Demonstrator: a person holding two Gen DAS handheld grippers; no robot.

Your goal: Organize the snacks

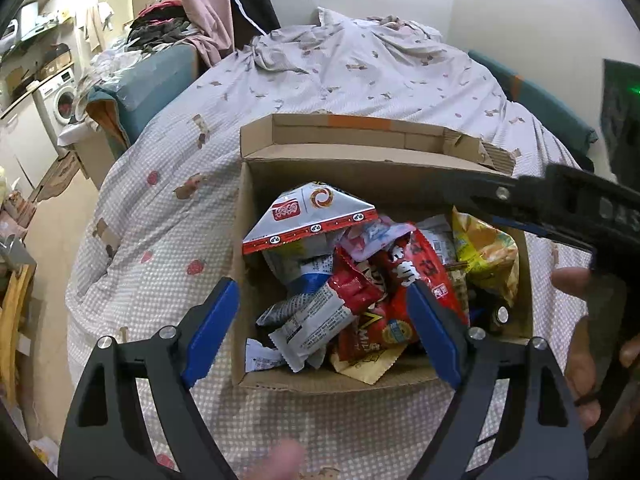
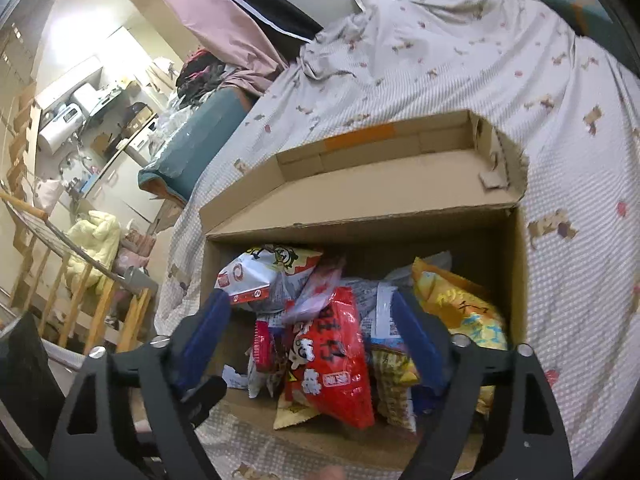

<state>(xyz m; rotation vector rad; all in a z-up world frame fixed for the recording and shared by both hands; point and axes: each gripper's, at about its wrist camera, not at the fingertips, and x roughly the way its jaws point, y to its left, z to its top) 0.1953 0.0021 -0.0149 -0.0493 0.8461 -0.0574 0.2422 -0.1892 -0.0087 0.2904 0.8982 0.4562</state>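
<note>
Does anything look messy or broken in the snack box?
Yes. The snack packets are jumbled in the cardboard box, lying crooked on top of each other. The box's open flap has a torn, ragged corner. Nothing looks spilled outside the box.

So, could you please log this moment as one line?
left gripper: open above cardboard box | right gripper: open over red snack bag | nothing held | box on bed

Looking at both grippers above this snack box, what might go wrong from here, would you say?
The snack packets are piled loosely, so closing on the red packet may drag neighbours out of the cardboard box. The box sits on soft bedding and may tip or slide. The right gripper and left gripper, both open, crowd one box and may collide.
</note>
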